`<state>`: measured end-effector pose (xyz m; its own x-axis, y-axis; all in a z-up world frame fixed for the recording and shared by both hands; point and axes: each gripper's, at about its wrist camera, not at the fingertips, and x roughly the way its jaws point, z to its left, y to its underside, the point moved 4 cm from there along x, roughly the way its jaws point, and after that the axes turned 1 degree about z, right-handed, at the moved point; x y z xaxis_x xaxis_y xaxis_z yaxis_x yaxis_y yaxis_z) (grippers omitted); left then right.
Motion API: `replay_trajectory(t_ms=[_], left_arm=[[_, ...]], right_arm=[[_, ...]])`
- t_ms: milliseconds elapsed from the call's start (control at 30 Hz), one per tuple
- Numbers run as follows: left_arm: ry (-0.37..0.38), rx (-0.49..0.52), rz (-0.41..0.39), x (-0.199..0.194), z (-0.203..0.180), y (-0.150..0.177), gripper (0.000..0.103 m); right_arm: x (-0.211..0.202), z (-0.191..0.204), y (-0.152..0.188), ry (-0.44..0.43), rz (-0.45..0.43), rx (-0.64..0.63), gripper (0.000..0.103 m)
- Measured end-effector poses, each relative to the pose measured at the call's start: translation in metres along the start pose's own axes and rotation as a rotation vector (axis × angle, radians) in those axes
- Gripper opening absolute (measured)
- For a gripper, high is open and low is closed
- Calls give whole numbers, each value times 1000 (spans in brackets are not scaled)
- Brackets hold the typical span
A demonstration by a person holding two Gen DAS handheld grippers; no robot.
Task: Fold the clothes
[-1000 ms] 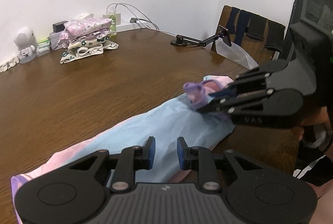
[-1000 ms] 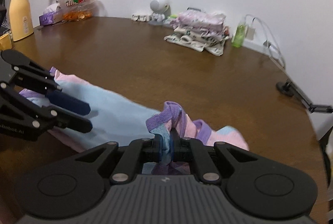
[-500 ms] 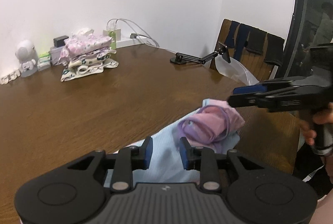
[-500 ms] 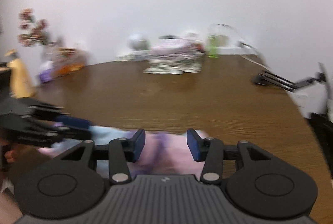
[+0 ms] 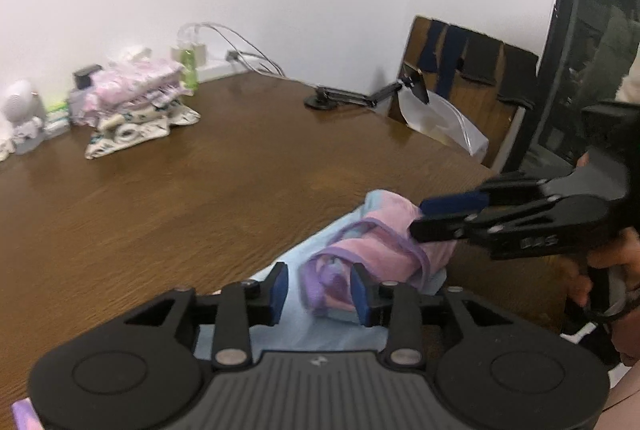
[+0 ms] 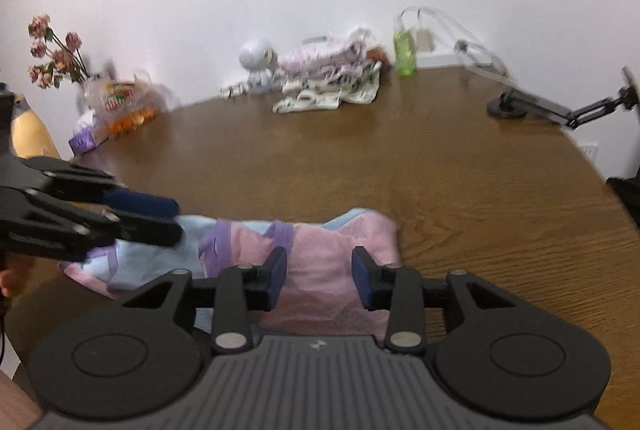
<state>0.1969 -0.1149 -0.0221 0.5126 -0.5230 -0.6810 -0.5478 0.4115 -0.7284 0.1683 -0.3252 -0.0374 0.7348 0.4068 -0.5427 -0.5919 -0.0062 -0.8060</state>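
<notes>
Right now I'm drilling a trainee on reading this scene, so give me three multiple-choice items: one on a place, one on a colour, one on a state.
1. Where is the stack of folded clothes?
A. at the table's far edge by the wall
B. on a chair
C. on the floor

2. What colour is the small bottle beside that stack?
A. red
B. green
C. black

3. How do the right gripper fingers stand?
A. clamped on cloth
B. apart, gripping nothing
C. out of view

Key: A, it sits near the wall; B, its body is plainly green; B, the pink garment lies untouched below the pads.
</notes>
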Motion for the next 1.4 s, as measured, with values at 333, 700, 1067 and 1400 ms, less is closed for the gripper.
replay_trajectory(t_ms=[333,700,1067,1400], left_arm=[[57,-14,56,26,1,-16,35],[5,32,-48,-3,-15,-29,37],[-9,184,72,38,-52,-11,17],[-5,154,98,54,-41,3,14]], right_arm=[[6,31,2,-36,85,-293,42],[-14,3,-5,-112,39,-117,61],[12,-50,9,-82,107,188,55],[20,-48,15,-123,92,291,25]])
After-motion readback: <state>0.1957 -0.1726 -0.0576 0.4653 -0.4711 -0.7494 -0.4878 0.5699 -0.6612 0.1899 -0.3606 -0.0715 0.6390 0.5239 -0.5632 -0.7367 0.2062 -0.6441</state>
